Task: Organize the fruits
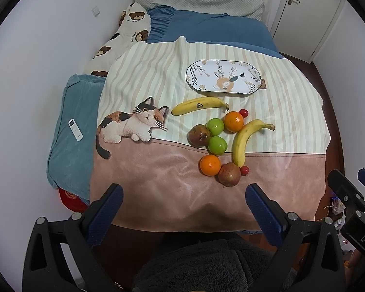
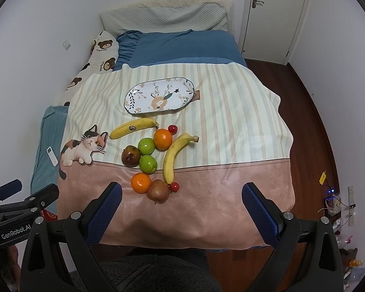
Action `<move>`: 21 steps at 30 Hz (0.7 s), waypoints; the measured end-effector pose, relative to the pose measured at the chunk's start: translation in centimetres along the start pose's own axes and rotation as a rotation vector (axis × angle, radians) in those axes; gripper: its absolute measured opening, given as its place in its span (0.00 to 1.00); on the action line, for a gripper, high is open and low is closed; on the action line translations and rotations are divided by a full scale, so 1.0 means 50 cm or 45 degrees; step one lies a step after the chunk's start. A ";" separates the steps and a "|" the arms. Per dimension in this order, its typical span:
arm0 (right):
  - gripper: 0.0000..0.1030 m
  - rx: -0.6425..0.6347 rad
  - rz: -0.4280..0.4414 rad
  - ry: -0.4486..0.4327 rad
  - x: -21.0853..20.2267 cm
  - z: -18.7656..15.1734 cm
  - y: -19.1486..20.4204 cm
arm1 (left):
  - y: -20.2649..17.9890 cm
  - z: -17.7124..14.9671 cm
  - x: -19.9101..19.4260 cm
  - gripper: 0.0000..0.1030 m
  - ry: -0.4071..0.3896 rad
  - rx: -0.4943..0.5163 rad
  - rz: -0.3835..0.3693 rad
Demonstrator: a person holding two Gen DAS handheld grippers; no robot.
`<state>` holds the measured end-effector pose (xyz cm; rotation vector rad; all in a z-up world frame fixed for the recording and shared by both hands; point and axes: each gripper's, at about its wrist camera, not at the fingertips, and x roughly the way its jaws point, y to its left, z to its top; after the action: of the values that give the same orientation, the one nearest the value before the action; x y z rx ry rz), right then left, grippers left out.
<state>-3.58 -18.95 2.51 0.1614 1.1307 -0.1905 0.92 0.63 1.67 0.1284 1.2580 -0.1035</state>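
Far left there's a white remote (image 1: 75,129) on a teal cushion (image 1: 70,131), next to the cat blanket (image 1: 143,170) on the bed. Left gripper (image 1: 183,194) hovers over the blanket's near edge, jaws spread wide, nothing in it.

Fruit's bunched mid-blanket: sticker banana (image 1: 199,105) at the back, then 2 green apples (image 1: 214,126) w/ a brownish apple (image 1: 199,135) touching them, orange (image 1: 234,121) + cherry tomato (image 1: 243,113), curved banana (image 1: 243,141) to the right. Nearer: 2nd orange (image 1: 209,165), 2nd reddish apple (image 1: 229,174), another tomato (image 1: 244,169).

Oval plate (image 1: 225,76) sits behind the fruit w/ nothing on it. Right gripper (image 2: 181,194) also wide open, holding nothing.
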 end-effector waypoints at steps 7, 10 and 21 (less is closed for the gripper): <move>0.98 0.012 0.011 0.008 0.006 0.001 0.003 | 0.000 0.000 0.000 1.00 -0.003 -0.001 0.001; 0.98 0.012 0.010 0.007 0.005 0.000 0.003 | 0.002 0.003 0.000 1.00 -0.004 -0.003 -0.001; 0.98 0.020 0.023 0.004 0.001 -0.002 0.006 | 0.003 0.005 -0.001 1.00 -0.006 -0.002 -0.002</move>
<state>-3.59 -18.64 2.44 0.1863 1.1303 -0.1830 1.13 0.72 1.82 0.1261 1.2534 -0.1039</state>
